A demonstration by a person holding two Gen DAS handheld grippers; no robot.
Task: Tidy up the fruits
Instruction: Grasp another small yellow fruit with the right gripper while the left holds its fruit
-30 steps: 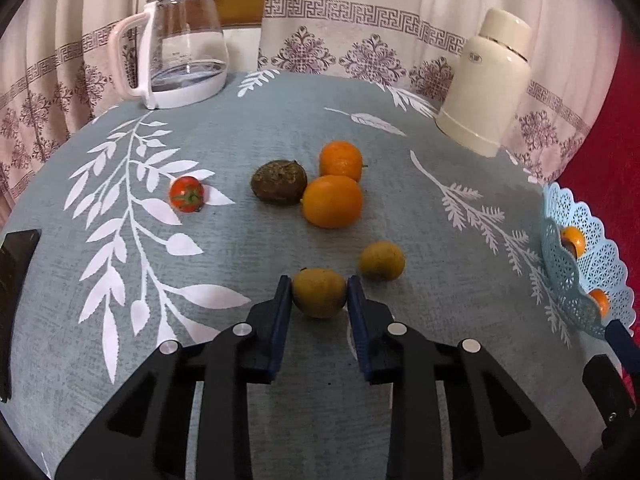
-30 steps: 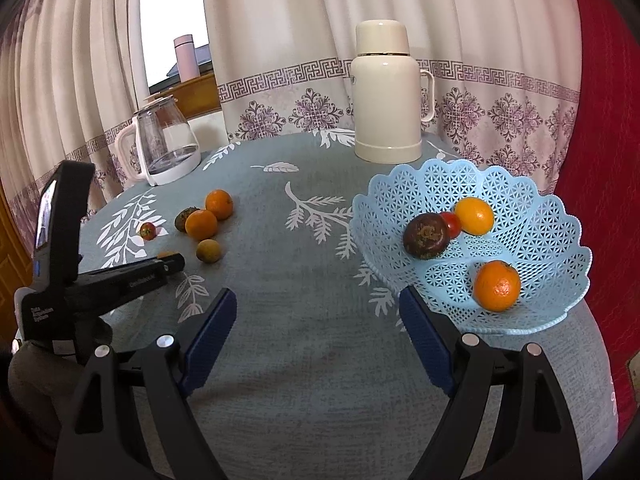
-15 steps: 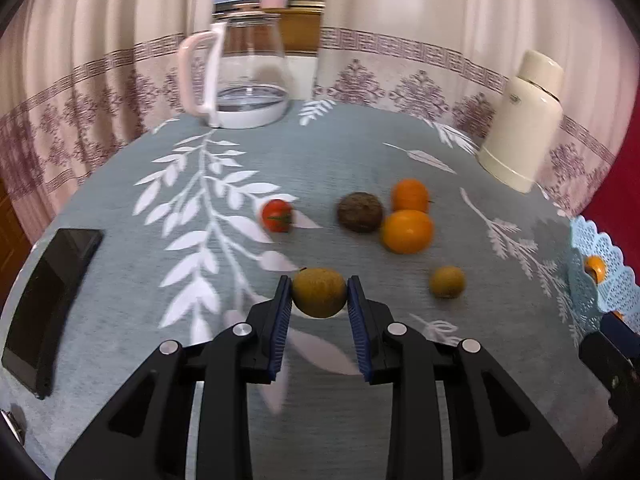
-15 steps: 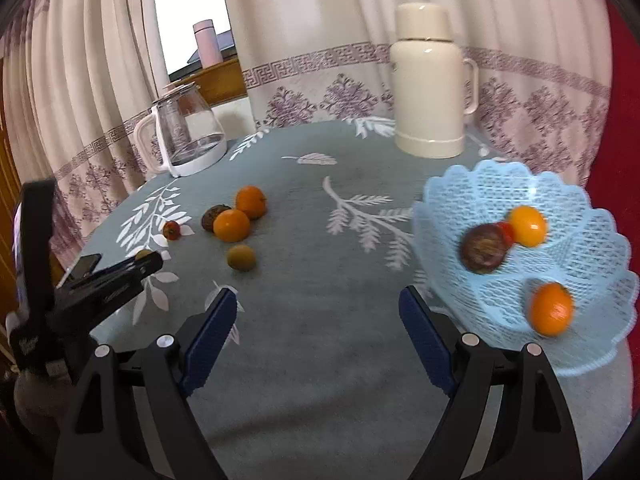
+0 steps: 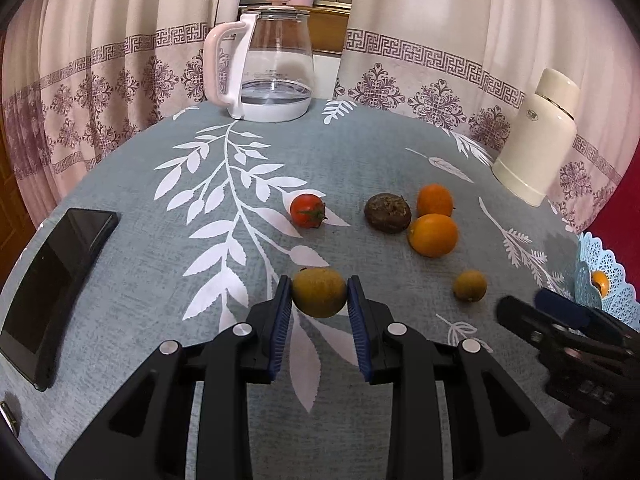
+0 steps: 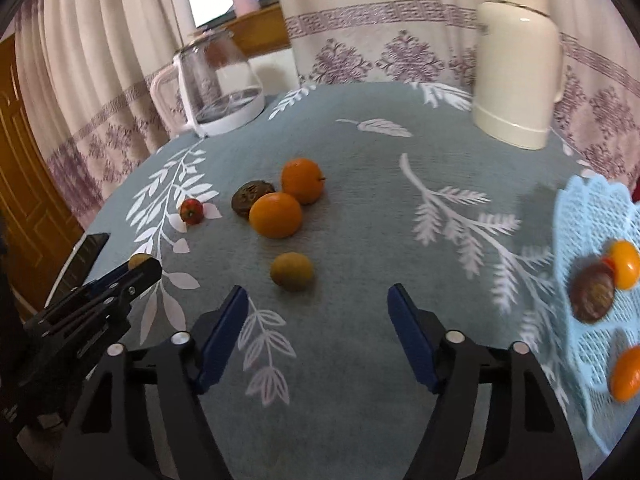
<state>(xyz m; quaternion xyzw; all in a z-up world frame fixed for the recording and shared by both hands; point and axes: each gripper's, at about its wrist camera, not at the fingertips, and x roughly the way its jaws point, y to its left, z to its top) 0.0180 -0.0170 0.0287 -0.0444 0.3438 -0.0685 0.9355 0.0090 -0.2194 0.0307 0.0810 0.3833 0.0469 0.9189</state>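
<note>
While the left gripper (image 5: 319,300) squeezes a round green-brown fruit (image 5: 319,292) above the table's near left side, the right gripper (image 6: 318,318), jaws apart but just narrowing on nothing, nears another small fruit (image 6: 291,271) that might roll away if bumped.

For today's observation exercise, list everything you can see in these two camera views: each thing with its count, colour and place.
Tablecloth: one, grey-green with white leaves, over the table.
Oranges: two, orange, mid-table, touching.
Dark fruit: one, brown, beside the oranges.
Tomato: one, red, left of them.
Green-brown fruits: two; one loose, one gripped.
Basket: one, pale blue, right edge, holding several fruits.
Kettle: one, glass, far side.
Flask: one, cream, far right.
Phone: one, black, left edge.
Curtains: cream, behind.
Left gripper: shut on fruit.
Right gripper: open, jaws just closing, nothing between.
</note>
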